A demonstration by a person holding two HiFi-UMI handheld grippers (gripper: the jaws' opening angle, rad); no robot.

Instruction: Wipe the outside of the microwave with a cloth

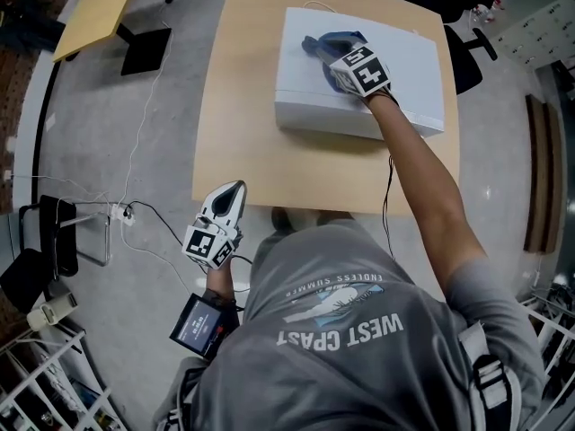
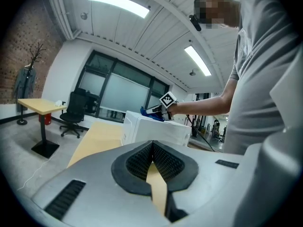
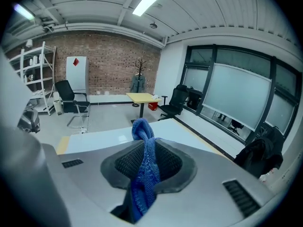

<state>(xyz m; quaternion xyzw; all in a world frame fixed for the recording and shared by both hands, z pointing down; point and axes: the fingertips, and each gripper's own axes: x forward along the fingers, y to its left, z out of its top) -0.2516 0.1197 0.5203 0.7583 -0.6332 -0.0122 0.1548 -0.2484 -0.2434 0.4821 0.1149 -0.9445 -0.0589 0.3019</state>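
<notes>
Right gripper (image 3: 143,143): jaws clamped on a blue knitted cloth (image 3: 142,183), which fills the gap between the pads, with a bunched end standing out past the tips. The grip is probably set this far back so that the loose end, not the hard jaws, meets the surface.

Microwave (image 1: 404,61): a white box seen from above. The cloth rests on its top panel, towards the far-left part of that panel, with the person's arm reaching over the near edge. The step in hand appears to be the top face.

Open room on the microwave: most of the top panel to the right of the cloth is bare. The far and left edges lie close to the cloth, so a stroke that way would soon run off the panel. The near edge drops to the front face, which has nothing against it.

Table (image 1: 234,151): a broad bare strip lies left of the microwave and another in front of it. The strips to its right and behind it are narrow, so side and rear access look tighter.

Left gripper (image 1: 232,187): jaws closed together and holding nothing. It hangs off the table's near-left corner, well apart from the microwave and pointing roughly towards it, seemingly kept clear of the wiping arm.
</notes>
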